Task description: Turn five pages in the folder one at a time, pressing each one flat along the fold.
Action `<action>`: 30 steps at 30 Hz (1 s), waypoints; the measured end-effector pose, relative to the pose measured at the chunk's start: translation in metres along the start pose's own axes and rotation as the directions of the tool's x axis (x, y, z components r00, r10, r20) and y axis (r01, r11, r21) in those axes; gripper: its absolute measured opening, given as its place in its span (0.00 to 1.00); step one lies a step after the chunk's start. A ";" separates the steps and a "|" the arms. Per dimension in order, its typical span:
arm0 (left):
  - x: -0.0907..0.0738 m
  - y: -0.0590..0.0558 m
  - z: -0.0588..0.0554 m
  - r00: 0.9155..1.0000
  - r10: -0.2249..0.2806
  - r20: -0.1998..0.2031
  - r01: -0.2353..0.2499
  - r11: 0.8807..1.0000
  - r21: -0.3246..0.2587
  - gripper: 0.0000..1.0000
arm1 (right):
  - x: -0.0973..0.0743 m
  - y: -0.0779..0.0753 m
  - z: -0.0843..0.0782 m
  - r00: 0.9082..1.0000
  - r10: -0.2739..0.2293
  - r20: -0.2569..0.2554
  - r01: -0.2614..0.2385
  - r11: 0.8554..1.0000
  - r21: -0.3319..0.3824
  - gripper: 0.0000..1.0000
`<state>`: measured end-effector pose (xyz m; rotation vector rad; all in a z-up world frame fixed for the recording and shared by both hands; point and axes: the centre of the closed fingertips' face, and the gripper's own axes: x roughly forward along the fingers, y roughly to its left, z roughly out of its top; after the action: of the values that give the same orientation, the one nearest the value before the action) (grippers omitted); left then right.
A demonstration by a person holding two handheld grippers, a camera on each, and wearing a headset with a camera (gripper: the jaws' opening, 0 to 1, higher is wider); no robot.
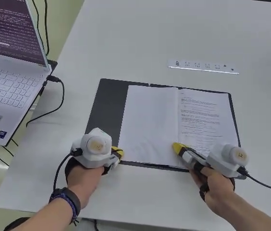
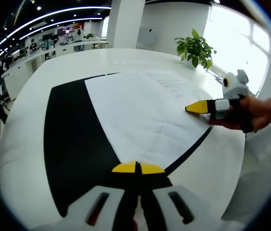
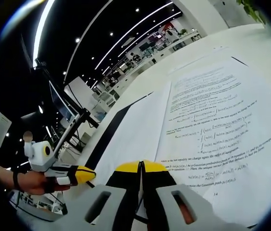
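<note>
**A:** Where is the folder?

**B:** It lies open and flat on the white surface, just right of the laptop. The matte black cover shows as a wide band on the left. A blank sheet lies over that half, and a printed sheet lies on the right half.

**A:** And the tools?

**B:** The left tool sits at the folder's near left corner. Its yellow tips are closed together with nothing between them. The right tool points in at the near edge, right by the fold. Its tips are closed too and it holds no paper. I can't tell whether it is pressing down or only resting there.

**A:** How will those pages handle?

**B:** I'd say they are light, thin and floppy. It looks like ordinary office paper, smooth and a bit slick against hard plastic tips. It creases easily, and two sheets could cling and lift as one.

**A:** So where should it take hold?

**B:** At the printed sheet's free outer edge or near corner, well away from the fold, pinching only the top leaf. The cover looks stiff enough to stay put, though a closed tip resting on it would help. Then a light stroke along the fold should do, since hard pressure could wrinkle or tear the sheet.
</note>
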<state>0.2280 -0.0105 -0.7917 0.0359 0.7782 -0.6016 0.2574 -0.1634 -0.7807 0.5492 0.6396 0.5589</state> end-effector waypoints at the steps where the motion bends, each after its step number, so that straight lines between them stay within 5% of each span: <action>1: 0.000 0.000 0.000 1.000 0.000 0.000 0.000 1.000 0.000 0.00 | -0.001 0.001 -0.001 1.000 0.002 -0.001 -0.002 1.000 0.000 0.00; 30: -0.001 -0.001 0.000 1.000 -0.003 0.004 0.003 1.000 -0.023 0.00 | -0.025 0.013 -0.027 0.998 0.042 -0.055 -0.042 0.999 -0.005 0.00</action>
<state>0.2272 -0.0107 -0.7909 0.0128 0.7815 -0.5957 0.2182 -0.1618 -0.7810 0.5445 0.6796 0.6172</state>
